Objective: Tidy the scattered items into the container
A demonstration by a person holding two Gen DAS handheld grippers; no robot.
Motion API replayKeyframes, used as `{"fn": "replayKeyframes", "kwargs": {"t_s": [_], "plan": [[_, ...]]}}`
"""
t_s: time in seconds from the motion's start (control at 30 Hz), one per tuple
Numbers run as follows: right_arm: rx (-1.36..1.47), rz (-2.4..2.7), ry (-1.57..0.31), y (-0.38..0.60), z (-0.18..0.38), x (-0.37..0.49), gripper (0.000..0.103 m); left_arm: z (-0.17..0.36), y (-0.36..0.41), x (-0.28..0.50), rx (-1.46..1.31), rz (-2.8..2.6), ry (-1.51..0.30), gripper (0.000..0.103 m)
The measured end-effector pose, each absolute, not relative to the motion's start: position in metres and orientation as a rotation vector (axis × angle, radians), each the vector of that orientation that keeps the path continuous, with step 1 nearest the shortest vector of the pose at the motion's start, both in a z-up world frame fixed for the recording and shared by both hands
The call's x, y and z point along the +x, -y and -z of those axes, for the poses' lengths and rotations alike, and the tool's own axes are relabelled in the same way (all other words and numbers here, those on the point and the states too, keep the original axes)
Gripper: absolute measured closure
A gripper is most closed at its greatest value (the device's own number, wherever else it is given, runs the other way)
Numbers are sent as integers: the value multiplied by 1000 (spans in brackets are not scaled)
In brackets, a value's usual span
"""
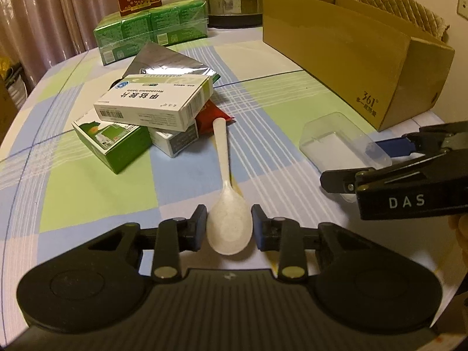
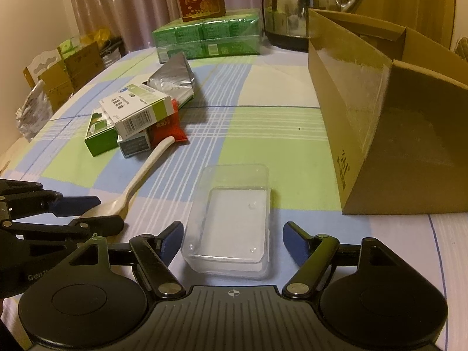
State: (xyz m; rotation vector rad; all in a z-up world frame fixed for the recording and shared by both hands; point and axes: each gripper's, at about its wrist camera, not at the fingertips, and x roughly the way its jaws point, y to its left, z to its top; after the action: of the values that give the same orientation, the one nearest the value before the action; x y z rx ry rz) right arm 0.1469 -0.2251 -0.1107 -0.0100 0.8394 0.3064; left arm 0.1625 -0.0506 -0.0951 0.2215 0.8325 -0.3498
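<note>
1. Spoon [image 1: 229, 201] in your left wrist view: white, lying on the checked tablecloth [image 1: 87, 199], bowl toward you, handle running to 12 o'clock. Your left gripper [image 1: 229, 226] brackets the bowl, one pad on each side, close to the rim; firm contact cannot be told.
2. Same view: pile of medicine boxes [image 1: 155, 105] at 11 o'clock, over a red sachet [image 1: 213, 117] and a foil pouch [image 1: 166, 58]. Clear plastic tray [image 1: 342, 143] at 2 o'clock; cardboard box [image 1: 351, 58] behind it.
3. Right wrist view: your right gripper [image 2: 232, 241] is spread wide, its pads either side of the near end of the clear plastic tray [image 2: 234, 219], touching nothing.
4. Same view: cardboard box [image 2: 380, 131] at 2 o'clock, open top. Spoon [image 2: 131, 187] at 10 o'clock, left gripper [image 2: 84, 213] at its bowl. Kettle [image 2: 301, 8] and green packs [image 2: 207, 35] at 12 o'clock.
</note>
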Motion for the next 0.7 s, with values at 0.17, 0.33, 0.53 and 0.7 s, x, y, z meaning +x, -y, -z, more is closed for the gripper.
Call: {"fn": "replayKeyframes", "kwargs": {"t_s": [0.17, 0.33, 0.53, 0.7], "plan": [[-15, -309, -837, 224, 111, 146, 31, 94, 49, 156, 218, 348, -835, 76], [-9, -305, -836, 223, 112, 148, 31, 93, 45, 151, 204, 348, -844, 76], [-20, -296, -833, 217, 112, 154, 31, 91, 44, 147, 199, 347, -839, 76], [-69, -299, -832, 211, 111, 154, 49, 89, 45, 145, 199, 354, -835, 76]]}}
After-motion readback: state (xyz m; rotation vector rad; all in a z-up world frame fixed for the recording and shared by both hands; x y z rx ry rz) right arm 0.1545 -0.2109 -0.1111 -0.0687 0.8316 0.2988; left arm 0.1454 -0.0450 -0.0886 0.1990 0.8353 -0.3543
